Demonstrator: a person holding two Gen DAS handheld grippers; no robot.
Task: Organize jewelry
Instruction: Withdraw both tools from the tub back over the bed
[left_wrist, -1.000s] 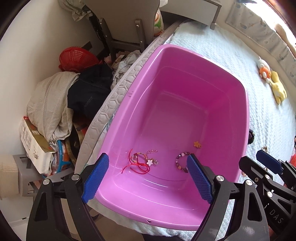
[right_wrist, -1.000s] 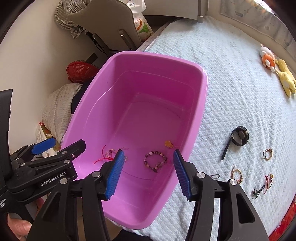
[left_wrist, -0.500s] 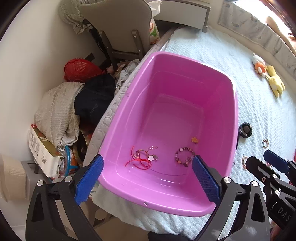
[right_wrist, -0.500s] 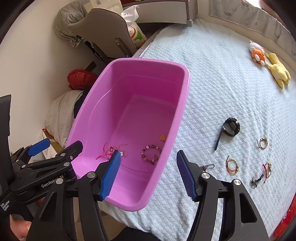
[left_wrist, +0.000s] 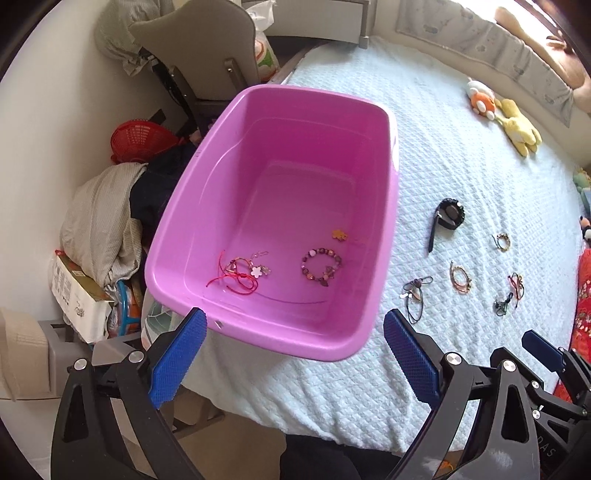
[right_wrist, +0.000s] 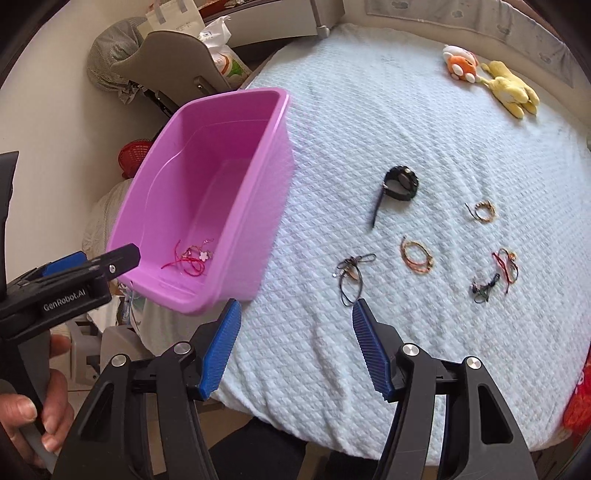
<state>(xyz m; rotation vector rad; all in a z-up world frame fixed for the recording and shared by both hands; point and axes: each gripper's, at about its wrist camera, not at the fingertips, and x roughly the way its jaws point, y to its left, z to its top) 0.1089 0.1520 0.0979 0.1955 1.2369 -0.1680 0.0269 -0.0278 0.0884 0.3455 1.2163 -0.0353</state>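
1. Pink rectangular plastic tub (left_wrist: 280, 206) is sitting at the left edge of the bed, already holding a red cord bracelet with white flower charm (left_wrist: 242, 275), a dark beaded bracelet (left_wrist: 321, 264) and a small orange flower charm (left_wrist: 339, 234). Judging it as the collection bin, so sorting is partly done.
2. Still lying loose on the pale blue quilted bedspread (right_wrist: 369, 129), right of the tub: black wristwatch (right_wrist: 400, 182), dark cord piece with charm (right_wrist: 351, 275), orange-gold thread bracelet (right_wrist: 417, 254), small tan braided ring (right_wrist: 484, 210), red and dark cord tangle (right_wrist: 496, 275). Spread apart, probably so each can be pinched singly.
3. Left gripper (left_wrist: 291, 354) is hanging over the tub's near rim, jaws having just been opening, now spread wide, nothing between them.
4. Right gripper (right_wrist: 295, 347) is hovering over bedspread near the dark cord piece, jaws having just been opening, roughly half apart, empty. Likely next pick.
5. Plush toys (right_wrist: 491, 79) are lying far off, irrelevant.
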